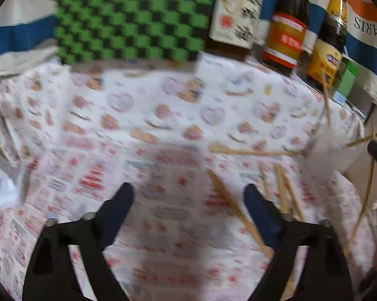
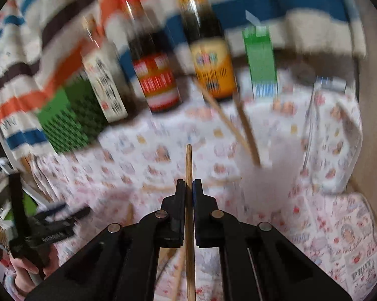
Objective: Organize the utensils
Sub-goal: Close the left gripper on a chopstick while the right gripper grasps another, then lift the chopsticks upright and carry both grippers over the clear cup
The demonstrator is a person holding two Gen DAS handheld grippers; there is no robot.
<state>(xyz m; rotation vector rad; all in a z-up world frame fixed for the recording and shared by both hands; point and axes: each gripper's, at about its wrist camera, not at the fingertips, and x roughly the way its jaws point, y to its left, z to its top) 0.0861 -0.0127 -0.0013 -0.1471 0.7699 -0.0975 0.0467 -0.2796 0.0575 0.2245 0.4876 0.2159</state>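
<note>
Surface (image 1: 163, 115) centre bare, bottles (image 2: 158, 80) lining far edge; cup (image 2: 268, 175) holds two chopsticks (image 2: 248, 135); right gripper (image 2: 189, 188) jaws clenched on chopstick (image 2: 189, 165); left gripper (image 1: 188, 195) jaws released, nothing between.

Bottles (image 2: 160, 75) behind cup (image 2: 268, 175)

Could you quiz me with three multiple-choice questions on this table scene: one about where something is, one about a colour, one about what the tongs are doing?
1. Where do the two upright chopsticks stand?
A. in the white cup
B. in a bottle
C. on the checkered box

2. What colours is the checkered box?
A. red and white
B. green and black
C. blue and yellow

3. What are the right tongs doing?
A. standing wide open
B. gripping a bottle
C. clamped on a chopstick

Answers: 1 A, their lower ends sit inside the cup. 2 B, green and black squares. 3 C, the stick runs between the closed pads.
</note>
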